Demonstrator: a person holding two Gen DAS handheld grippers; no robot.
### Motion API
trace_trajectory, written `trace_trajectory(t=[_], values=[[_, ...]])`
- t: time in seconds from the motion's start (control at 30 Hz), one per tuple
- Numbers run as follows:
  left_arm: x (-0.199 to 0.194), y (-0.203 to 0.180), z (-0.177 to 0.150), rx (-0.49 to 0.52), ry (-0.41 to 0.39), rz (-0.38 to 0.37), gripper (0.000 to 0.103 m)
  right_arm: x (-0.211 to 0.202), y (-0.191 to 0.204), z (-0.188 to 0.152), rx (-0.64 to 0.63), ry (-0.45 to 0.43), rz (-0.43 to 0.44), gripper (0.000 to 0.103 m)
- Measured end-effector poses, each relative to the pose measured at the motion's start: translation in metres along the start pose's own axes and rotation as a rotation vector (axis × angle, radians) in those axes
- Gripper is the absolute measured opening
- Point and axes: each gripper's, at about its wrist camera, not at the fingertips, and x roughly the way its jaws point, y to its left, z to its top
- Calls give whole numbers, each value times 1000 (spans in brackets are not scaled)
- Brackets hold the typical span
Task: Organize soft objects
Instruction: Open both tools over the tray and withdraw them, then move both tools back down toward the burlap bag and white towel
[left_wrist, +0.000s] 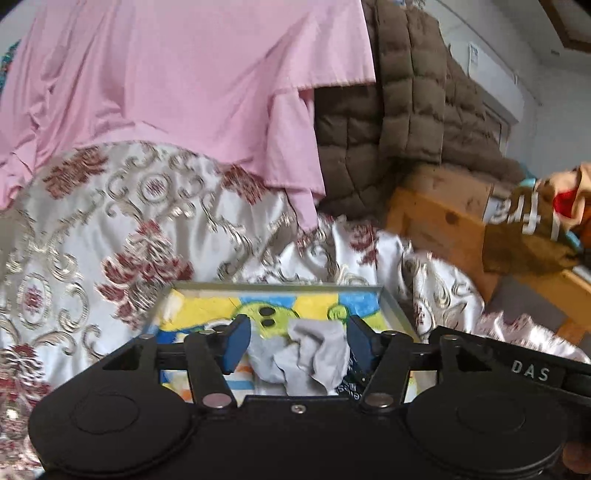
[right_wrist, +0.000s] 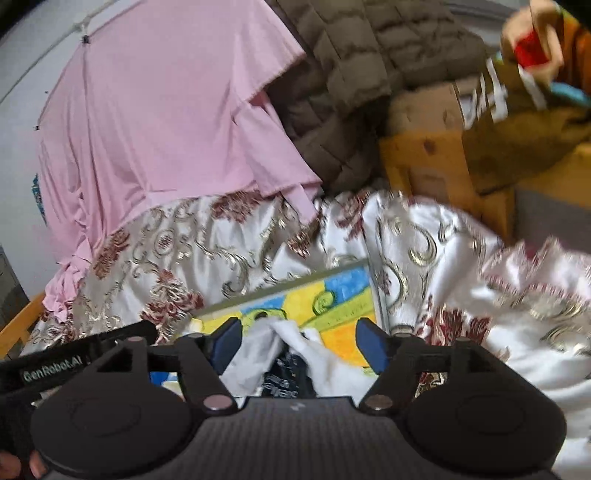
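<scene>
A crumpled grey sock (left_wrist: 303, 356) lies on a framed, colourful cartoon picture (left_wrist: 207, 306) on the bed. My left gripper (left_wrist: 297, 341) is open, its blue fingers (left_wrist: 236, 341) on either side of the sock, apart from it. In the right wrist view a white sock (right_wrist: 314, 354) lies over a dark printed cloth (right_wrist: 288, 374) on the same picture (right_wrist: 340, 306). My right gripper (right_wrist: 301, 345) is open around the white sock, its fingers (right_wrist: 371, 345) clear of it.
A white satin bedspread with red and gold flowers (left_wrist: 110, 229) covers the bed. A pink sheet (left_wrist: 166, 81) and a brown quilted jacket (left_wrist: 402, 92) hang behind. A wooden bed frame (left_wrist: 439, 221) and a cardboard box (right_wrist: 424, 107) stand at the right, with a brown printed garment (left_wrist: 532, 229).
</scene>
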Motion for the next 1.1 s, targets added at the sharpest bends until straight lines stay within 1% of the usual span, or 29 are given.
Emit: trace_trajectory(t=[0.17,0.3,0.43,0.53,0.6,0.73,0.8,0.93,1.1], values=[[-46,7,12,-7,-62,13,73,-36,22,5,-48,-32,11,84],[-86,12,12,-28,-101,22,81,-70,40,7,-86,-67,16,90],[-122,14,6,-26,-128,18,82,-105,54,3,-99,-104,20,94],[-148,15,1,-36,-150,16,86,-129,62,-3,-117,-126,14,96],[-164,15,-3,-39,-164,19,89,-144,67,-7,-125,-140,11,98],[-198,14,-14,-27,-189,17,93,-173,75,-17,-137,-167,6,101],[-212,14,-20,-27,-196,22,97,-188,77,-24,-135,-176,13,102],[-241,19,-37,-46,-203,39,99,-210,87,-38,-157,-180,16,102],[-268,24,-59,-48,-202,65,100,-232,101,-51,-193,-192,31,102]])
